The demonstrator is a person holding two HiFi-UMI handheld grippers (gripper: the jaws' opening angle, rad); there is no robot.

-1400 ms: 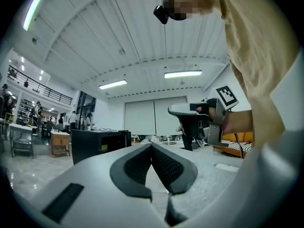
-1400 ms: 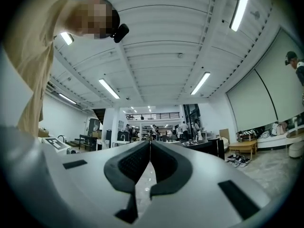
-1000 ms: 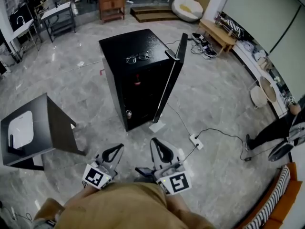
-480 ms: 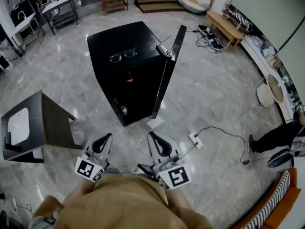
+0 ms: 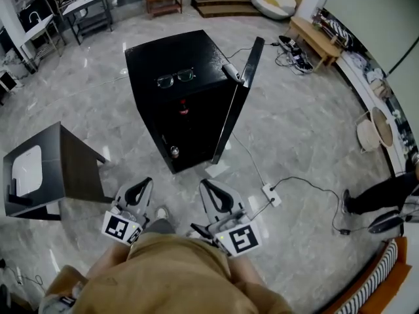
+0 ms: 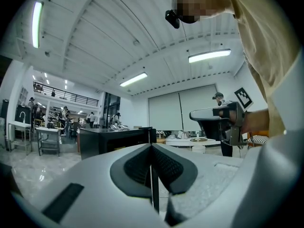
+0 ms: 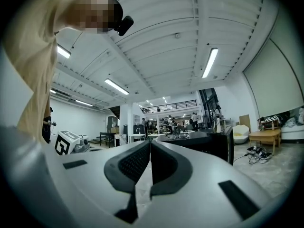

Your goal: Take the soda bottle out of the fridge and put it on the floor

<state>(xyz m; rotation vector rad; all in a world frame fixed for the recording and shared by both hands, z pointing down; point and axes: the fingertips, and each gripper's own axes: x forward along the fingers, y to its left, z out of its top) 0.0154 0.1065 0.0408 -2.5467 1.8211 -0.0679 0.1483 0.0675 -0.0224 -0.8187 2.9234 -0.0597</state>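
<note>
Both left gripper (image 5: 139,191) and right gripper (image 5: 212,192) show empty jaws pressed together; we should spread one before reaching the red-capped soda bottle (image 5: 184,108) inside the black fridge (image 5: 171,57).

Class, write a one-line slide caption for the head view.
Left gripper and right gripper, jaws shut and empty, face the open fridge, glasses on top, bottle inside.

Marble floor (image 5: 308,129) bears fridge (image 5: 193,131), table (image 5: 72,162), power strip (image 5: 270,193).
</note>
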